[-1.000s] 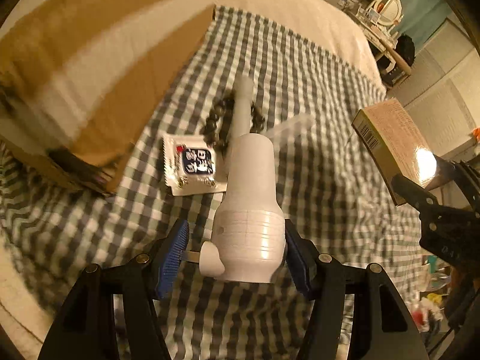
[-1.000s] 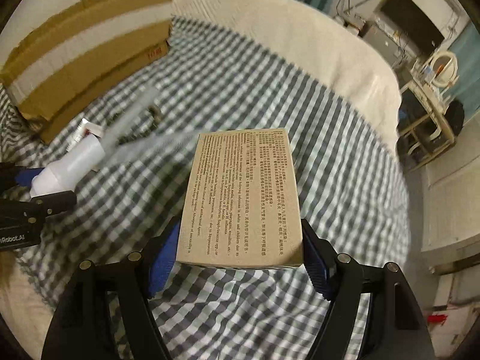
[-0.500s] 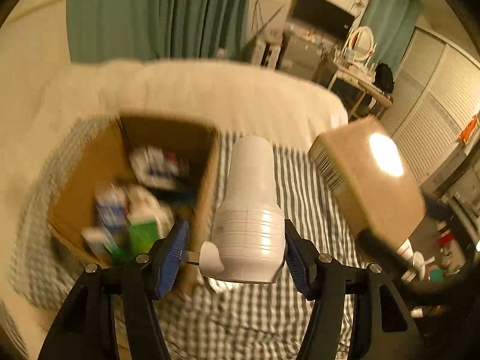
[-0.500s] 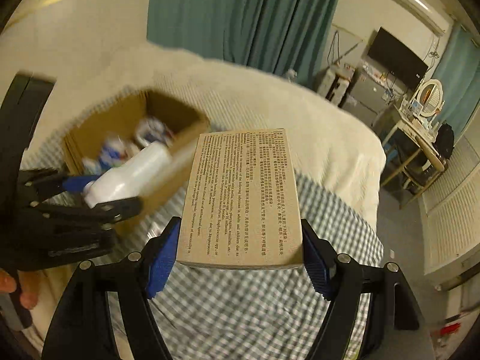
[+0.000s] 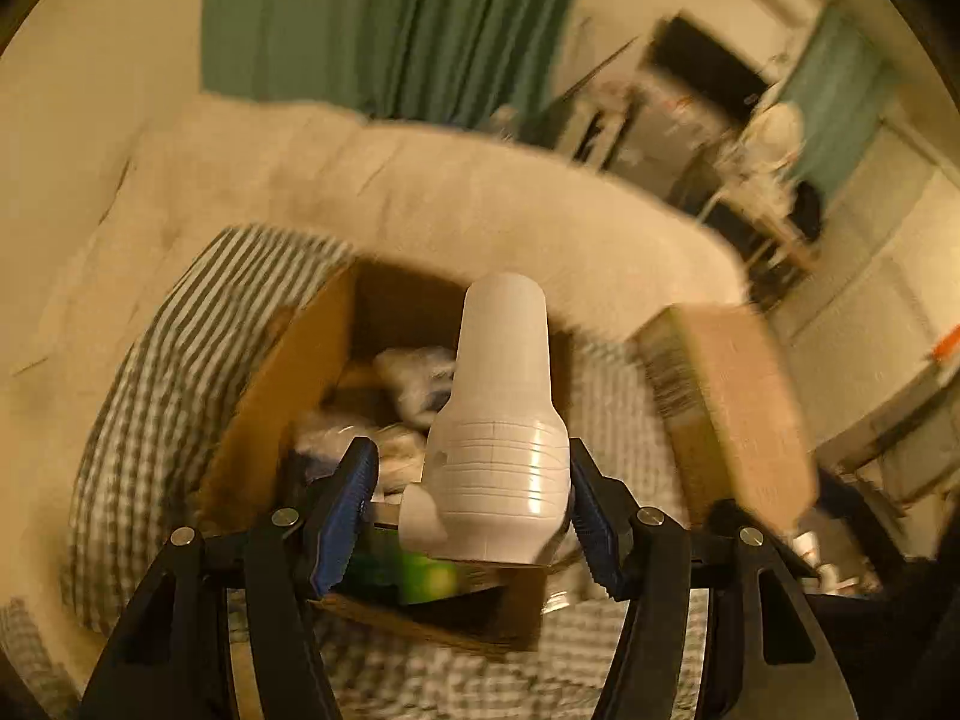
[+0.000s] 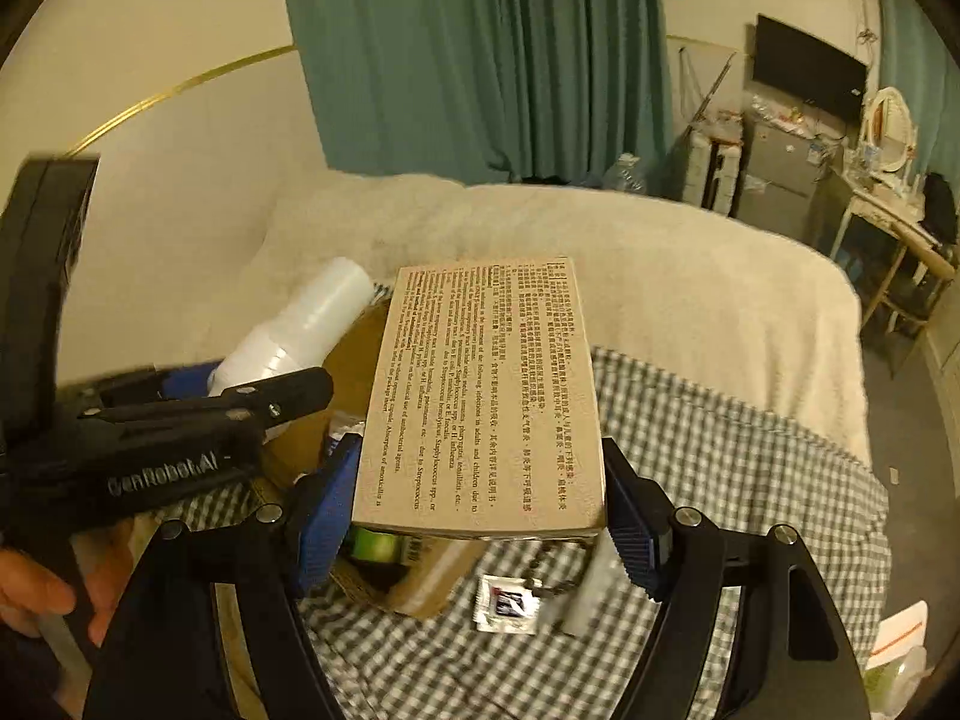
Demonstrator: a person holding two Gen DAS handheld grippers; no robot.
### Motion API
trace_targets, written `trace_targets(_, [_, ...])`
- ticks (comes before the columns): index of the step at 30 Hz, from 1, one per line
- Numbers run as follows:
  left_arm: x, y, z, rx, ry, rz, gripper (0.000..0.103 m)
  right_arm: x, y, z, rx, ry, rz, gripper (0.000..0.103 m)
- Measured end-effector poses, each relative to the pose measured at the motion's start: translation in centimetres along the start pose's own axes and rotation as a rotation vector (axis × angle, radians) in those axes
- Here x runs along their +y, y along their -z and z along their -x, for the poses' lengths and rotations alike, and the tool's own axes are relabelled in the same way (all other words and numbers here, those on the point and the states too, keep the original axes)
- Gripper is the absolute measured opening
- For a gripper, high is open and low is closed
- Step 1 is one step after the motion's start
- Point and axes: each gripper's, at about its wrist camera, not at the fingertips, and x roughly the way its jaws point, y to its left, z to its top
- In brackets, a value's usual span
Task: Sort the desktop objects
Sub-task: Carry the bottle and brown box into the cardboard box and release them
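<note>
Two loads are in the air at once above the green-and-white checked cloth (image 6: pixel 750 438) that covers the bed. Biggest is the open brown cardboard carton (image 5: pixel 282 396), already part-filled, standing toward the cloth's left side. The flat tan printed paperboard box (image 6: pixel 486 396) comes next, clamped by its side edges in the right gripper (image 6: pixel 480 516); it hangs over the carton's near right corner. The white plastic bottle with a tapered cap (image 5: pixel 501 414) is clamped across its ribbed base in the left gripper (image 5: pixel 471 501), above the carton's opening.

I judge this the carry-to-carton step; next, each load needs lowering past the rim and then a release, one after the other. Room is tight: the two loads hang side by side, so the tan box could clip the carton's right wall. On the cloth's near part lies a small white sachet (image 6: pixel 507 603), well clear.
</note>
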Motion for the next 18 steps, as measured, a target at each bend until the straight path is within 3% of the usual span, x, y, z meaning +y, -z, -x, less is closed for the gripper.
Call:
trace_targets(1, [0.8, -0.1, -0.9, 0.003, -0.047, -0.009, 0.063, 0.3, 0.0, -1.0, 0.011, -0.002, 0.003, 0.074])
trace_targets(5, [3.1, -0.2, -2.9, 0.016, -0.092, -0.016, 0.063, 0.8, 0.3, -5.0, 0.068, -0.016, 0.014, 0.074])
trace_targets(12, [5.2, 0.1, -4.8, 0.038, -0.101, 0.002, 0.064, -0.7, 1.2, -10.9, 0.139, -0.097, -0.103, 0.075])
trace_targets(14, [5.0, 0.0, -4.8, 0.029, -0.101, -0.031, 0.076, -1.0, 1.1, -11.6, 0.132, -0.124, -0.128, 0.076])
trace_targets(15, [4.8, -0.1, -4.8, 0.023, -0.107, -0.051, 0.09, -1.1, 1.0, -11.7, 0.117, -0.141, -0.134, 0.076])
trace_targets(18, [4.1, -0.3, -4.0, -0.026, -0.125, -0.089, 0.095, -0.9, 1.0, -11.0, 0.074, -0.155, -0.139, 0.082])
